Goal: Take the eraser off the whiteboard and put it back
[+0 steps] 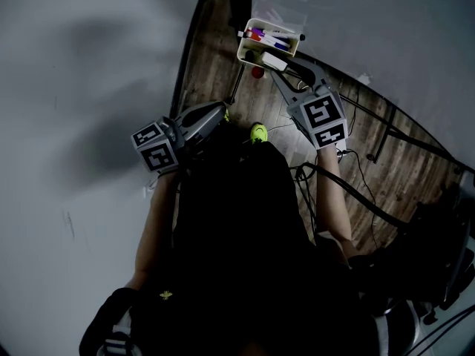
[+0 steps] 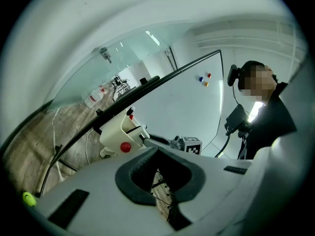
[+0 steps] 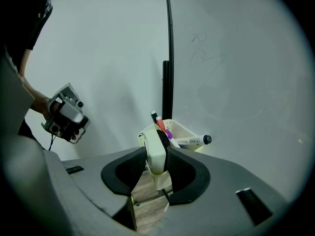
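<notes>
Left claw (image 1: 221,113) is sitting over at the left, pointing level, jaws drawn together (image 2: 157,154) and carrying nothing. Only a thin slit of wooden floor (image 1: 215,58) is showing behind the meeting tips. The person's hand is gripping it by the body, the marker cube facing up toward the head camera.

Moving right, a yellow-green shoe (image 1: 258,133) is peeking out on the floor between the 2 arms.

Further right and up, a cream marker tray (image 1: 249,53) is hanging at the bottom edge of the whiteboard (image 1: 386,28). Several markers (image 1: 267,37) are poking out of it, red and purple caps among them, and 1 white marker (image 3: 192,141) is lying across its rim with the black cap pointing right. A red round piece (image 2: 125,147) is showing low on the tray's side.

Now the right claw (image 1: 279,67), angled downward toward that tray. It is gripping the eraser (image 3: 153,151) edge-on, both pads pressing its flat sides, jaws about halfway apart. The eraser (image 1: 273,62) is hanging right at the tray's near wall, off the board face. Whether it is touching the tray, I cannot tell.

Far right, the whiteboard (image 3: 236,73) is carrying faint pen traces, and 3 small coloured magnets (image 2: 204,78) are sitting higher up.
</notes>
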